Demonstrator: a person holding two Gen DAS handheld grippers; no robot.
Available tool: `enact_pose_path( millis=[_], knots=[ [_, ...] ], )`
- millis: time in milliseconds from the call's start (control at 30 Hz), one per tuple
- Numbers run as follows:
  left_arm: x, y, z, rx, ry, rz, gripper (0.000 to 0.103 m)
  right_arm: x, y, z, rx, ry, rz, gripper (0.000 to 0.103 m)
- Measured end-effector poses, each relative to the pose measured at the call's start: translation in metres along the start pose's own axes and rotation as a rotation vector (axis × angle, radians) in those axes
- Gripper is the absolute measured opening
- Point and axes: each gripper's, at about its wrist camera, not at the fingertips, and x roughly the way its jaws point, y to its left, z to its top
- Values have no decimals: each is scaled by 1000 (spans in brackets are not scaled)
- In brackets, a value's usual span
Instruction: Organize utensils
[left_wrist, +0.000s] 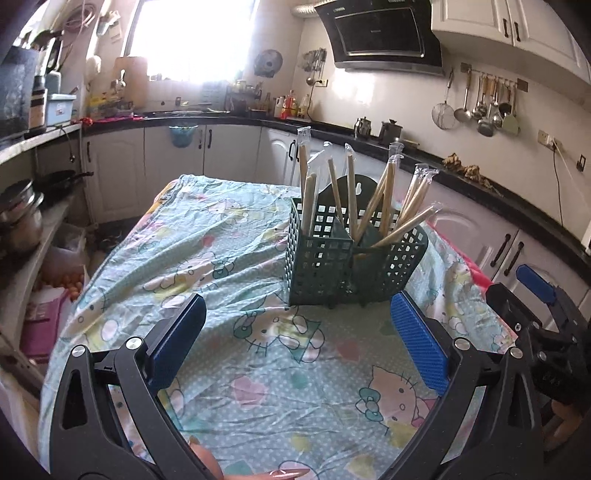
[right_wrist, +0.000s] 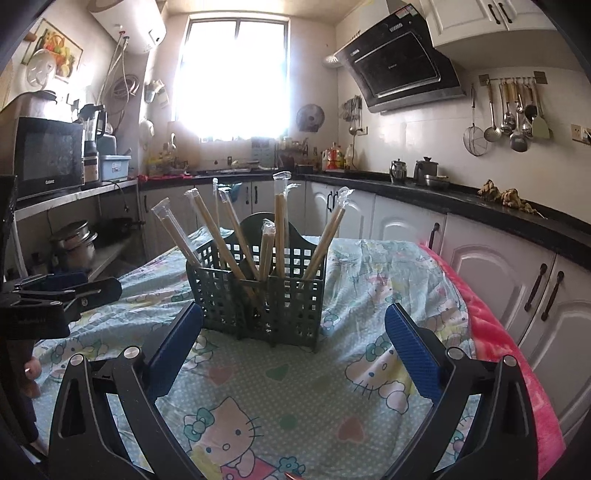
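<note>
While both grippers hung over the near end of the tabletop (right_wrist: 424, 258), the wrapped chopsticks (right_wrist: 225, 240) stood on end in a dark green utensil caddy (right_wrist: 295, 306) toward the middle of it. Their long axes ran roughly vertical, lower ends down in the compartments, upper ends fanned outward: those in the left compartment, seen from the right wrist, leaned up and to the left, one pair at the right leaned up and to the right, and a pair near the divider stood almost straight. Each pair was pale wood in a clear plastic sleeve, the crimped sleeve end sticking up past the tips. From the left wrist the same chopsticks (left_wrist: 384, 206) splayed mostly rightward, several lying low over the caddy's (left_wrist: 317, 266) right rim.

The caddy was a square-holed plastic basket with a divider between two compartments and a rounded hanging tab rising at the back. It sat on a mint cartoon-cat tablecloth (right_wrist: 303, 398), rumpled in places, with a pink blanket (right_wrist: 495, 332) showing along the right edge.

The left gripper (left_wrist: 299, 343) had its blue-padded jaws spread wide and empty, just short of the caddy. The right gripper (right_wrist: 295, 350) was likewise wide and empty, its jaws flanking the caddy's near face without touching it.
</note>
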Motion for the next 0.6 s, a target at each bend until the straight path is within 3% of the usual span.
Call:
enact_pose_path(
  millis=[333, 600],
  knots=[
    [-10, 1, -12, 6, -94, 61, 92, -19, 4, -8, 9, -148, -25, 96],
    [-12, 6, -10, -9, -102, 63, 92, -22, 11, -7, -9, -161, -5, 96]
  ],
)
